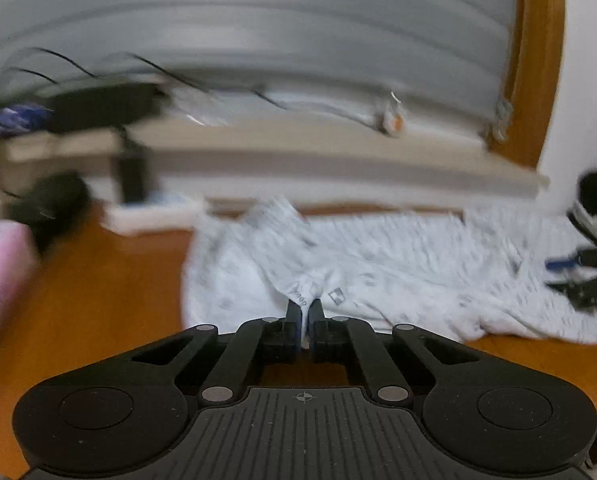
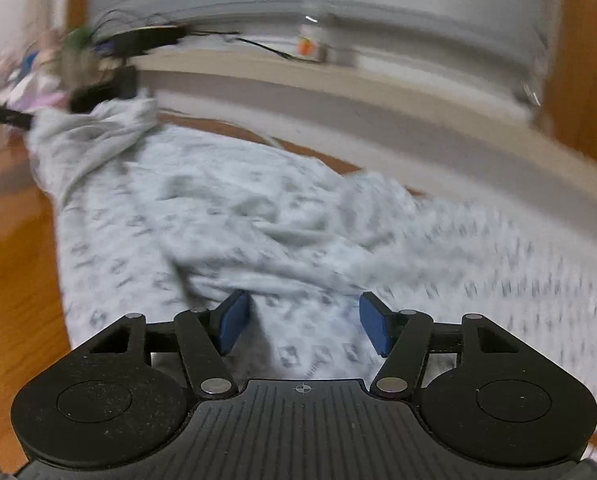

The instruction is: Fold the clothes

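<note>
The left gripper (image 1: 305, 312) is pinched tight on a fold of the white patterned garment (image 1: 378, 272), its blue pads (image 1: 294, 320) nearly meeting with cloth between them. It is held low and level, pointing across the wooden table (image 1: 110, 288) toward the window sill (image 1: 298, 148).

The right gripper (image 2: 304, 326) stands wide apart, its blue pads (image 2: 234, 326) on either side of bare cloth and gripping nothing. It tilts down over the garment (image 2: 226, 216), which lies rumpled and spread over most of the table (image 2: 14, 264), one bunched end reaching toward the far left. In the left wrist view the right gripper (image 1: 590, 284) shows at the right edge above the cloth. Both views are motion-blurred.
</note>
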`<state>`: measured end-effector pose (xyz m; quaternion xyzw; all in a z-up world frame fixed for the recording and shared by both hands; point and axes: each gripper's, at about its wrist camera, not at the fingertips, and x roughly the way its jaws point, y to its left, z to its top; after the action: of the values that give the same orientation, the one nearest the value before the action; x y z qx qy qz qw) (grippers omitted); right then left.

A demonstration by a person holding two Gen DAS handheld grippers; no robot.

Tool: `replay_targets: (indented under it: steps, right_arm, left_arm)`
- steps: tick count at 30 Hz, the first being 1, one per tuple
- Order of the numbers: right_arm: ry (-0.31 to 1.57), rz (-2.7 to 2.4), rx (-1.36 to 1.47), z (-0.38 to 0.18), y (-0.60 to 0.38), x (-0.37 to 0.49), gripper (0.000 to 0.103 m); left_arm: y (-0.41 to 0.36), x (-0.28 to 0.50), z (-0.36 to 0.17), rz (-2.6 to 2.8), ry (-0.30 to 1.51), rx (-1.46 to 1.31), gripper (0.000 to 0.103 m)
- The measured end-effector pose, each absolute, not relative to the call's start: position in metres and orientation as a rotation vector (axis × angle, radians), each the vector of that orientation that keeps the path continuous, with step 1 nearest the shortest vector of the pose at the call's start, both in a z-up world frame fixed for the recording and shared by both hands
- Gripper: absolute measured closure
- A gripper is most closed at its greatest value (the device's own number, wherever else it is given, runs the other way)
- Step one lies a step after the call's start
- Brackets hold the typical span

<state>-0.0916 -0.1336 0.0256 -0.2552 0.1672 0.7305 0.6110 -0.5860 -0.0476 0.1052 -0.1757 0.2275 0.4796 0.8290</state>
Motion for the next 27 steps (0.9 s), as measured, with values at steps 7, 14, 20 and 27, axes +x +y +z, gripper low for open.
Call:
replay_targets:
  steps: [7, 14, 20, 27]
  right_arm:
    - [0.389, 1.694, -0.585, 0.024, -0.131, -0.089, 0.042]
    - [0.373, 1.696, -0.593, 0.024, -0.132, -0.089, 0.04]
    - [0.373, 1.691, -0.591, 0.025, -0.131, -0.09, 0.036]
    - [0.352, 1.685, -0.591, 0.026, -0.136, -0.089, 0.036]
  left_arm:
    - [-0.032, -0.633, 0.077, 1.073, 0.67, -0.431, 0.101]
    - [-0.039, -0.65, 0.077, 1.117, 0.622, -0.443, 0.072]
    - [-0.033, -0.637, 0.096, 1.153, 0.534, -0.403, 0.032]
    - [-0.003, -0.577, 0.093, 1.08, 0.524, -0.377, 0.028]
